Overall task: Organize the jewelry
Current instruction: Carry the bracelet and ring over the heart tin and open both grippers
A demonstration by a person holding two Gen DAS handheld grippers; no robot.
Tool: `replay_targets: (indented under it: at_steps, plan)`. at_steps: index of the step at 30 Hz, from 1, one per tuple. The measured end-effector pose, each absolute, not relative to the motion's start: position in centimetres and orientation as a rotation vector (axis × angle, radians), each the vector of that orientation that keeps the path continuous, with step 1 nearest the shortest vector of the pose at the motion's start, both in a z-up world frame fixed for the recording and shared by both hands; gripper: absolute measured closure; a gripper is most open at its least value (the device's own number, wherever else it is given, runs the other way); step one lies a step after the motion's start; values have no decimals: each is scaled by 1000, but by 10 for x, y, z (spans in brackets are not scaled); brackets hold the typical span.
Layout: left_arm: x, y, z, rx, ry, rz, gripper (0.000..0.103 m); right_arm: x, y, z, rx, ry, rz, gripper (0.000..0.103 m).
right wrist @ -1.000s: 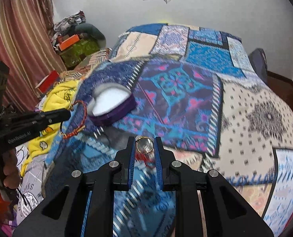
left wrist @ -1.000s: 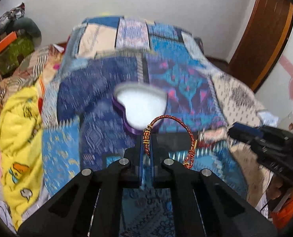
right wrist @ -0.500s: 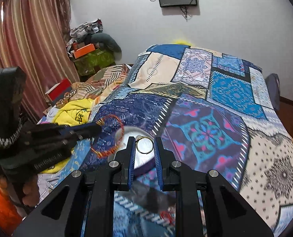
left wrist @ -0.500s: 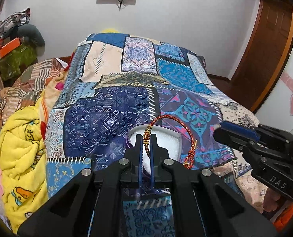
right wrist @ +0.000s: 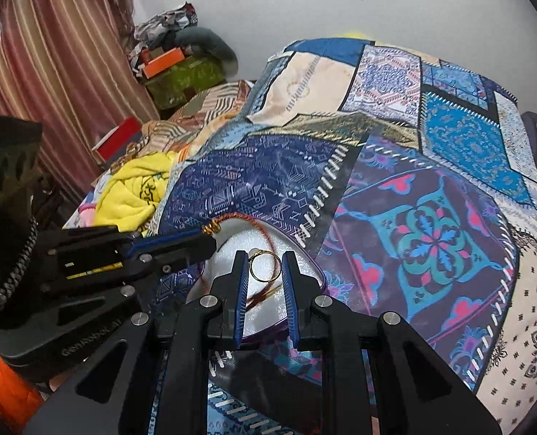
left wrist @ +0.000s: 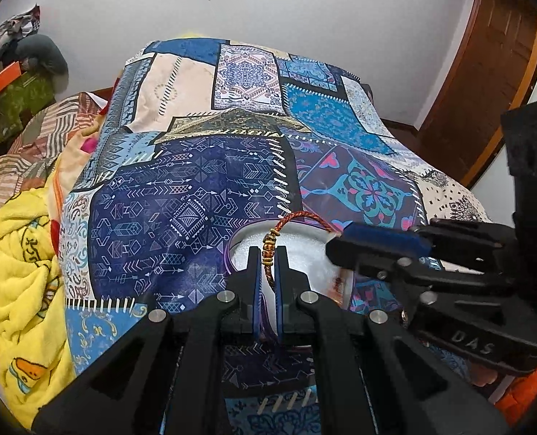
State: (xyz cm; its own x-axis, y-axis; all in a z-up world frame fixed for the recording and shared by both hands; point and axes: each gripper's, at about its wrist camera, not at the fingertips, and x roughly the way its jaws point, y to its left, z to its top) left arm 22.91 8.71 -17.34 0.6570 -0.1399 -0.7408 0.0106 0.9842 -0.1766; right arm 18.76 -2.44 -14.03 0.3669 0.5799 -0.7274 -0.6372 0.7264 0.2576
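Observation:
A heart-shaped purple box point(left wrist: 306, 250) with white lining lies open on the patchwork bedspread point(left wrist: 181, 199). My left gripper point(left wrist: 267, 253) is shut on a red braided bracelet point(left wrist: 268, 246) with gold beads, held just over the box. The bracelet's loop point(right wrist: 259, 224) arches above the lining point(right wrist: 232, 253). My right gripper point(right wrist: 265, 257) is shut on a thin gold ring point(right wrist: 265, 267), also hovering over the box beside the left gripper point(right wrist: 210, 241). In the left wrist view the right gripper point(left wrist: 335, 246) reaches in from the right.
A yellow blanket point(left wrist: 18, 272) is bunched at the bed's left side. Striped curtains point(right wrist: 51, 72), a green box with an orange one on top point(right wrist: 181, 72) and a red box point(right wrist: 116, 141) stand at the left. A wooden door point(left wrist: 486, 90) is at the right.
Both grippers have moved in over the heart-shaped box and closer together. The bracelet and the ring stay held; the box now lies directly beneath both sets of fingertips.

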Motion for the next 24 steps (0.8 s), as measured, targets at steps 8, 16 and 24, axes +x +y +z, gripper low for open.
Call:
replay_targets:
  at_steps: [8, 16, 24]
  plan:
    - [226, 85, -168, -129, 839, -65, 98, 185, -18, -146, -129, 936, 801, 86]
    - [213, 85, -144, -113, 799, -33, 83, 179, -39, -124, -110, 902, 752, 84]
    - [193, 73, -112, -113, 743, -40, 69, 164, -89, -88, -80, 818, 645, 83]
